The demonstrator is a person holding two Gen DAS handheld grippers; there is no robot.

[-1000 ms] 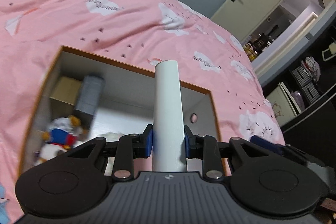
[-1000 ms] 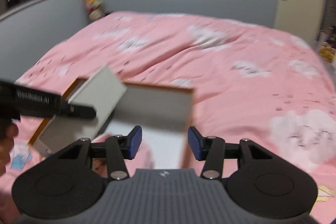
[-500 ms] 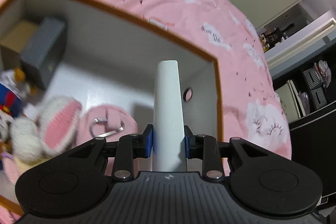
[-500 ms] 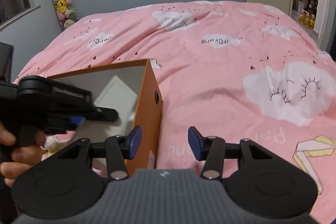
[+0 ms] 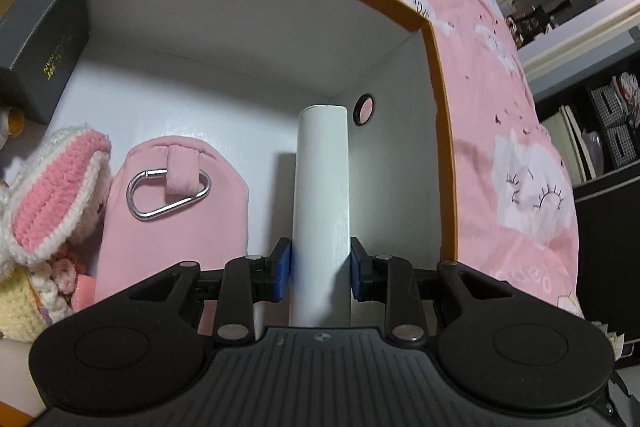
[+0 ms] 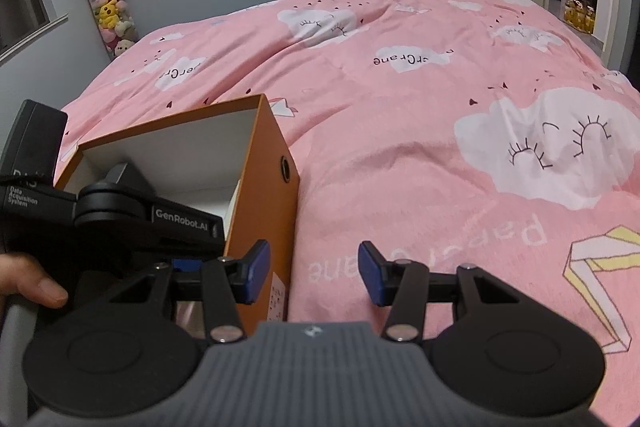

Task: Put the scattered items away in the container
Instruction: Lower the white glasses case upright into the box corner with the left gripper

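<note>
Left wrist view: the left gripper (image 5: 321,269) is seen inside the box (image 5: 434,75), and its jaws are closed on a white tube (image 5: 322,195), with one blue pad pressed on each side of it. The tube points toward the far right corner, near a round hole (image 5: 364,109) in the wall, and it cannot be told whether its far end already touches the floor of the box. Just beside it on the left a pink pouch (image 5: 172,223) with a metal clip (image 5: 168,194) is lying, then a crochet toy (image 5: 52,195), and a dark case (image 5: 42,43) is leaned at the back. If the tube is released while tilted, it may roll against the pouch or be left propped on the right wall. If it is pushed deeper, the box can be shifted on the soft bedding.

Right wrist view: the right gripper (image 6: 313,274) is held outside the box (image 6: 272,187), over the pink cover (image 6: 400,131), and its jaws are open with nothing between them. Its left pad is very near to the orange wall. The other gripper (image 6: 132,219) is seen across the opening, with a hand (image 6: 28,283) on its handle. The tube itself is not seen from here. A bump of the right gripper against the wall could tip or slide the box, because it is not braced by anything. The two tools are also close together, so a collision is possible when the left one is drawn out.
</note>
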